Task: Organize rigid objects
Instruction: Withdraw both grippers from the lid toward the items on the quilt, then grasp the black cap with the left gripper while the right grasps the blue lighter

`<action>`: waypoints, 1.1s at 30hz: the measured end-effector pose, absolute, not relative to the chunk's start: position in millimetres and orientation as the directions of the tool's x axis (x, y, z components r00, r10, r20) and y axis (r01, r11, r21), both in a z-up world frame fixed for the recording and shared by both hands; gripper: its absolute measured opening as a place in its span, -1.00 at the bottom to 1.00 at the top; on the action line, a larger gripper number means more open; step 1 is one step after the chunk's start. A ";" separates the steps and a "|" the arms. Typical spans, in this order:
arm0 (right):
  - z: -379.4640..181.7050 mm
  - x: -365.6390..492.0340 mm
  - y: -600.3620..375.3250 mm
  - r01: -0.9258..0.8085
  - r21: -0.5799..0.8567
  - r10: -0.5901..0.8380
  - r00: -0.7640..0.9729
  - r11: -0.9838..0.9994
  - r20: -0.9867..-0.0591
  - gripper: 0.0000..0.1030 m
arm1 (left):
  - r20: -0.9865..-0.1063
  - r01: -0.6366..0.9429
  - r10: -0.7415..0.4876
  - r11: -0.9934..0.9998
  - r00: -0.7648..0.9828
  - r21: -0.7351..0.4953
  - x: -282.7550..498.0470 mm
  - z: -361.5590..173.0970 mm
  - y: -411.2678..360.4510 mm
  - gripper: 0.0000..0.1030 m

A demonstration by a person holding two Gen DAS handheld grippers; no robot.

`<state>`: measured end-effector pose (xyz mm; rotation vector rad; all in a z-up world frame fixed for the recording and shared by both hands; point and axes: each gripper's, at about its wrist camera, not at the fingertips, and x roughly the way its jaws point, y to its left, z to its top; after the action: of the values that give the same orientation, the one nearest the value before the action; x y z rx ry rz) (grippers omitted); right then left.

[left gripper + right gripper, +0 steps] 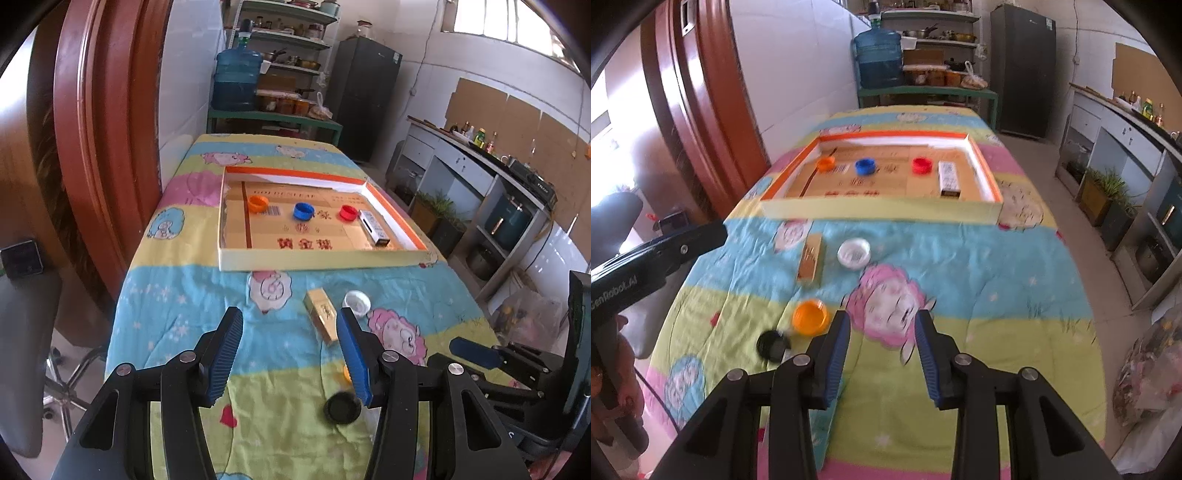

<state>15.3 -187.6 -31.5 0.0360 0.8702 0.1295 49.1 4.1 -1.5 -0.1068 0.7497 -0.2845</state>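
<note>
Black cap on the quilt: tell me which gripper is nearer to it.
Left. The black cap lies just beside the left gripper, by its right fingertip. The right gripper hangs open further to the cap's right, past the orange cap.

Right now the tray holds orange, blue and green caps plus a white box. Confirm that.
Not quite: the third cap is red, not green. The right wrist view shows it in the tray beside the white box, with the orange cap and blue cap to its left.
</note>
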 end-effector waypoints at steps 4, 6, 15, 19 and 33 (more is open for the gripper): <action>-42.0 4.7 -183.3 -0.099 0.104 0.143 0.624 0.990 -0.768 -0.29 | -0.656 0.224 -0.293 0.956 0.696 -0.189 41.1 -8.9 5.3 0.06; -47.9 1.0 -180.4 -0.098 0.109 0.146 0.612 0.989 -0.777 -0.29 | -0.655 0.224 -0.292 0.956 0.697 -0.187 37.2 -12.8 6.3 0.06; -55.8 -13.6 -169.7 -0.100 0.118 0.154 0.595 0.988 -0.789 -0.29 | -0.647 0.215 -0.291 0.957 0.705 -0.197 27.4 -21.7 11.3 0.06; -61.5 -15.9 -164.6 -0.102 0.115 0.153 0.582 0.988 -0.798 -0.29 | -0.650 0.214 -0.295 0.955 0.700 -0.203 25.5 -23.8 14.1 0.06; -73.3 -23.2 -140.7 -0.131 -0.003 0.074 0.580 0.991 -0.811 -0.29 | -0.670 0.262 -0.311 0.949 0.674 -0.176 17.9 -38.0 13.0 0.06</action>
<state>-23.2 -140.7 -73.3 -0.0650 0.9450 0.1203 17.9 13.0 -38.0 -0.0676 0.7659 -0.3221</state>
